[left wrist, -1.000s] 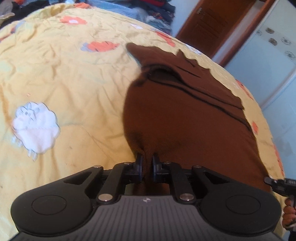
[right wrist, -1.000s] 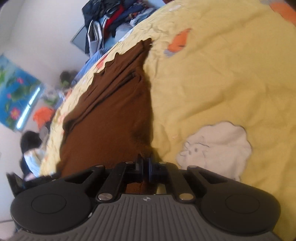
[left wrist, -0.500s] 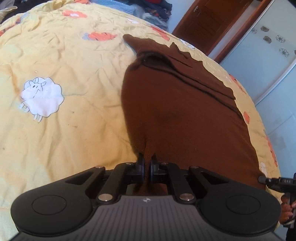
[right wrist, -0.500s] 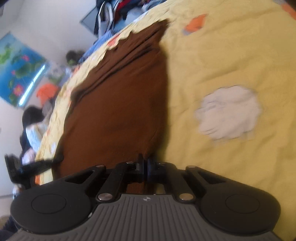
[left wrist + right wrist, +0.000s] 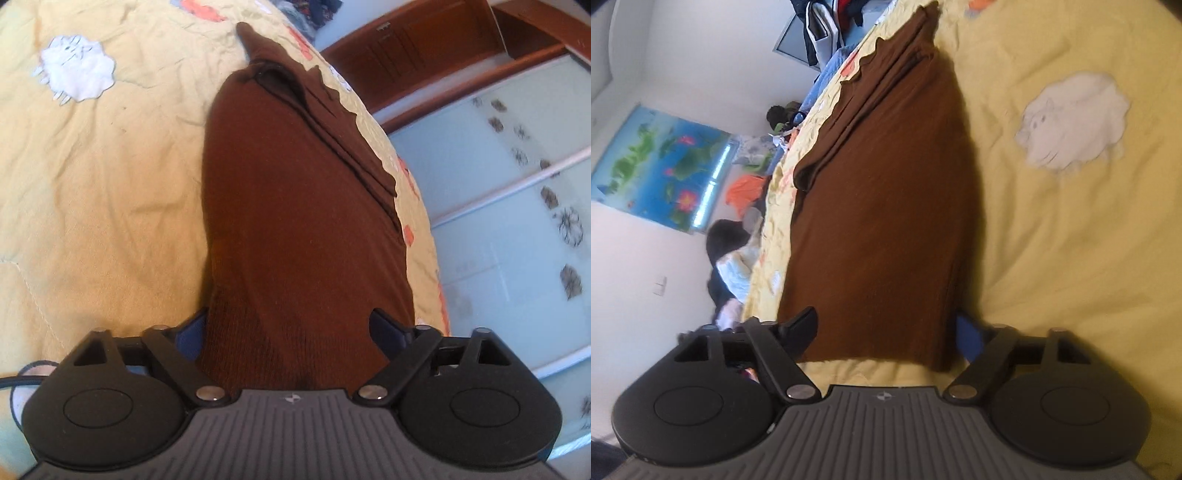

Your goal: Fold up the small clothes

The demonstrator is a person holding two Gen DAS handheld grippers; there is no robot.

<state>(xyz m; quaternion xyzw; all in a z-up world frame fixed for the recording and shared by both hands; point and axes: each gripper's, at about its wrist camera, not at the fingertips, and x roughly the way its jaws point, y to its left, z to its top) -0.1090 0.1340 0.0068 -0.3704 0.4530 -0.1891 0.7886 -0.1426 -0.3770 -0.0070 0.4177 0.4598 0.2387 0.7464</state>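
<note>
A: Left gripper [image 5: 288, 328] and right gripper [image 5: 886, 328]: jaws spread wide, holding nothing.

B: The brown garment [image 5: 295, 206] lies flat on the bed [image 5: 92, 184], near its edge, probably released to settle the fold.

No readable text from my seat.
I see only a small unlettered emblem [image 5: 291, 398] on the gripper housing.
</note>
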